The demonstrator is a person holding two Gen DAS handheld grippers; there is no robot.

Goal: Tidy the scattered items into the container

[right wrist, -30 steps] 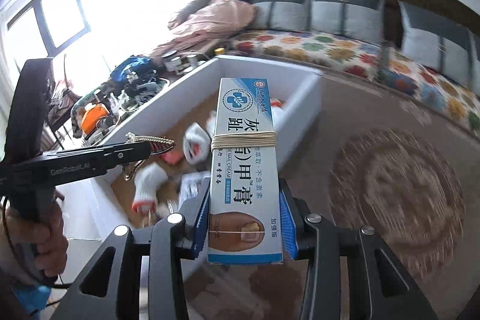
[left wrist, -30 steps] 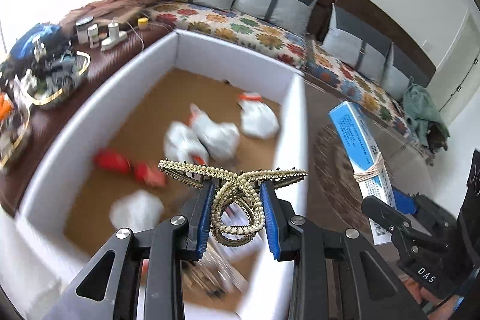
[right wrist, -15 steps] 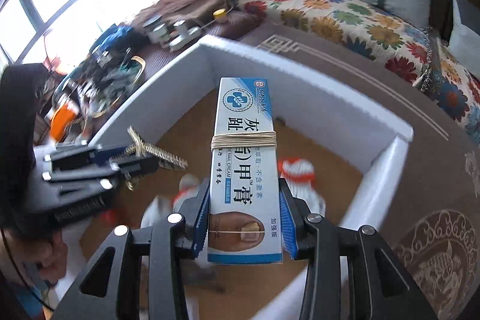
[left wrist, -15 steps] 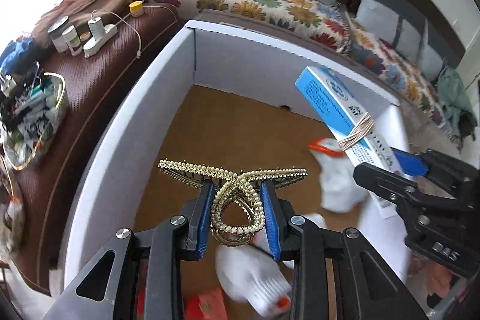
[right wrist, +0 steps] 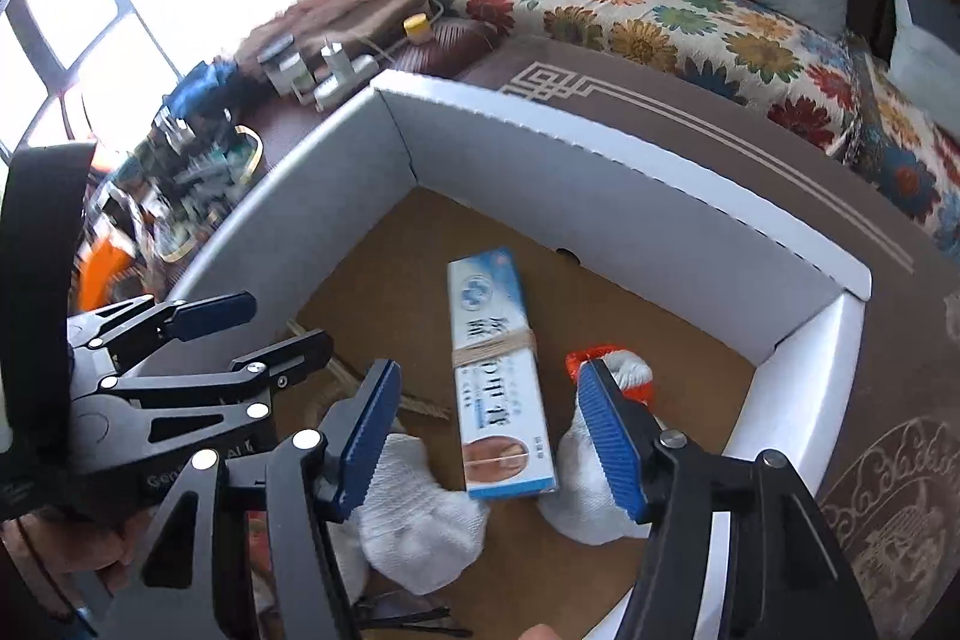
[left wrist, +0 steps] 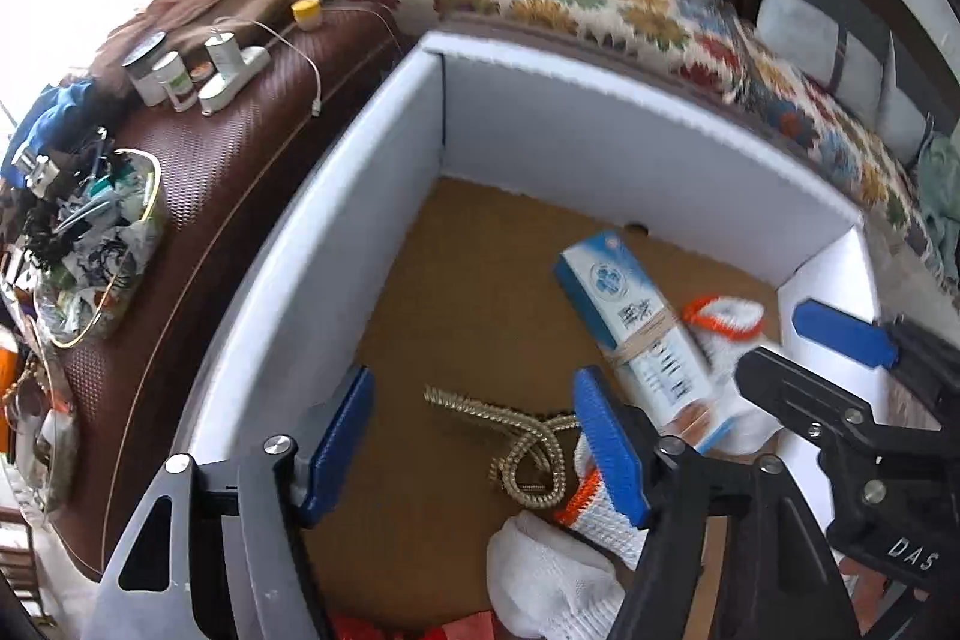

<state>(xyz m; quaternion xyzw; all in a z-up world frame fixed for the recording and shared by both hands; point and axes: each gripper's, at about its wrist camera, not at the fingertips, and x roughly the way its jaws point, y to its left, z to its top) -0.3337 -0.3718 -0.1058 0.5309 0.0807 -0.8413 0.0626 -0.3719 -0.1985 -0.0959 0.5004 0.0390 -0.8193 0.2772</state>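
A white-walled box with a brown floor is below both grippers; it also shows in the right wrist view. My left gripper is open and empty above the box. A gold pearl hair clip lies on the box floor beneath it. My right gripper is open and empty above the box. The blue-and-white cream carton with a rubber band lies on white socks inside; it also shows in the left wrist view.
A brown side table left of the box holds bottles, a power strip and a cluttered tray. A floral sofa with grey cushions runs behind. A brown patterned rug lies to the right.
Both grippers have opened. The hair clip has dropped from the left one and the carton from the right one; both now lie inside the box.
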